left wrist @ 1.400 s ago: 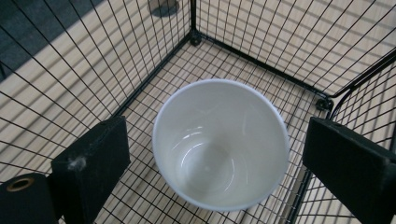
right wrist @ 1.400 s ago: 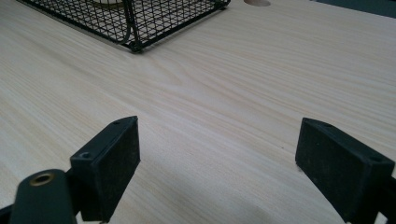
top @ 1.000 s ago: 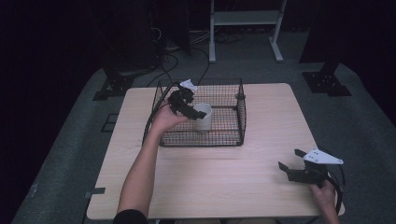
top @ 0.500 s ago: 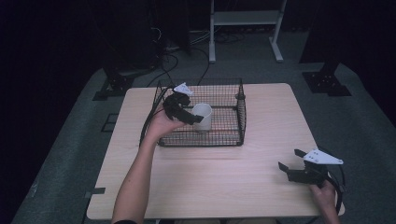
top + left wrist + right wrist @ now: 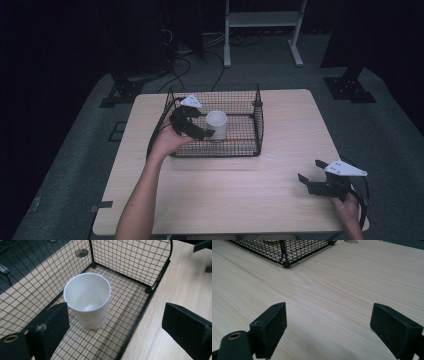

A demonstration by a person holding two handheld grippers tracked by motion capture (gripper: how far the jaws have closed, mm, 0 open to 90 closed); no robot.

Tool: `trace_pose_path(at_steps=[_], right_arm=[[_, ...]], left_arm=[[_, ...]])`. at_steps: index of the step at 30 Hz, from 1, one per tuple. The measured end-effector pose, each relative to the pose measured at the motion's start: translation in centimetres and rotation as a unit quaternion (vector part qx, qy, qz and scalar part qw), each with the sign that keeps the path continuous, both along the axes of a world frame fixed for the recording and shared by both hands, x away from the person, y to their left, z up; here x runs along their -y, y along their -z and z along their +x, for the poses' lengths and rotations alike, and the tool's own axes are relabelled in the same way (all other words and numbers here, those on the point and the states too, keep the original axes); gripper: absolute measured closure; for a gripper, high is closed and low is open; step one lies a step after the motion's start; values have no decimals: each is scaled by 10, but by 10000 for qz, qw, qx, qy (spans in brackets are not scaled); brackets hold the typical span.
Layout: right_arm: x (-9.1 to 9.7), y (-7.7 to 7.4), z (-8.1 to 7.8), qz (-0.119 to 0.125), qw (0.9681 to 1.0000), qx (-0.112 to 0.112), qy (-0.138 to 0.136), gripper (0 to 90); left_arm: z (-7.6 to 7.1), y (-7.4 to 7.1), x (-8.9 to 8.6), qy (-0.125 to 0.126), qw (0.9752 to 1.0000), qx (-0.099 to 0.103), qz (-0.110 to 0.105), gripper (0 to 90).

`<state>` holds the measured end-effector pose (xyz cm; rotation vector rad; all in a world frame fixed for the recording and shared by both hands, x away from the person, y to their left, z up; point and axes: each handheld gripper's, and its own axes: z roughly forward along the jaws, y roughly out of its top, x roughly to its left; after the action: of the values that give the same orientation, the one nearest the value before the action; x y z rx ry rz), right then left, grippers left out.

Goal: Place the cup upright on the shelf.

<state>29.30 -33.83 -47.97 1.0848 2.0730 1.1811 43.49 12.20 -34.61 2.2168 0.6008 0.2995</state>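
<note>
Left gripper [image 5: 115, 322] has drawn back, jaws wide apart; upright white paper cup [image 5: 87, 300] stands released beside left jaw (inside black wire basket [image 5: 140, 272]). Right gripper [image 5: 328, 331] idle, also spread.

No readable text, labels, brands, numbers or signs on anything in view

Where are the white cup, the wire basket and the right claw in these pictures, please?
white cup [image 5: 87, 301]: left gripper view, outer wall.
wire basket [image 5: 260, 117]: high view, right side wall.
right claw [image 5: 313, 172]: high view, midway between its open fingertips.
</note>
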Motion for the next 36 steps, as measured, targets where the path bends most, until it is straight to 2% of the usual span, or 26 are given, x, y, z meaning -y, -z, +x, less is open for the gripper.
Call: trace_pose_path(at_steps=[11, 26, 36], right_arm=[[0, 0, 0, -1, 10000, 3, 10, 131], [0, 0, 0, 5, 10000, -10, 38, 131], [0, 0, 0, 15, 10000, -18, 46, 131]], left_arm=[[-22, -1, -5, 81, 9999, 111, -50, 68], [-44, 3, -9, 181, 9998, 101, 6, 68], [-59, 14, -12, 207, 9998, 75, 28, 68]])
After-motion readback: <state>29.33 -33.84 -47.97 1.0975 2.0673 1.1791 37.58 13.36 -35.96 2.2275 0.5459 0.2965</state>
